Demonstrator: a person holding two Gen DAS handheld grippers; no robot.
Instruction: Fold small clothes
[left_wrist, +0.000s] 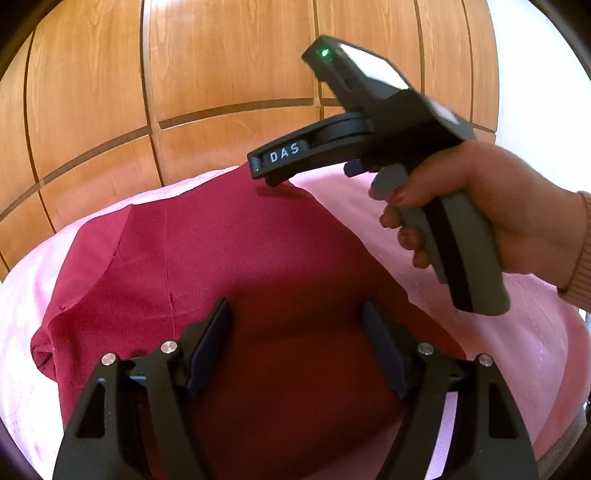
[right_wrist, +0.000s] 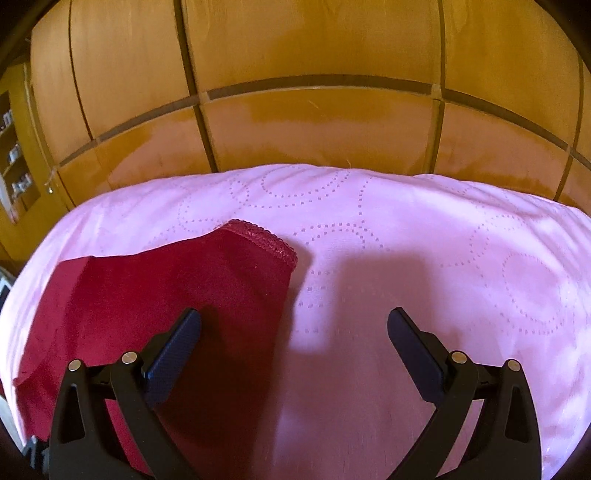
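Maroon garment (left_wrist: 229, 266) is lying flat on the pink bedspread (right_wrist: 424, 258), its lace hem at about 10 o'clock from the right tongs (right_wrist: 293, 325). Both the left tongs (left_wrist: 297, 317) and the right ones are spread wide, holding nothing. My worry: a grab could pinch the bedspread along with the cloth, since both are soft and lie tight together.

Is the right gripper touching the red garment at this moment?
Apart. In the left wrist view the right gripper hovers above the red garment, casting a separate shadow below its tips. The right wrist view shows its jaws open, nothing between them.
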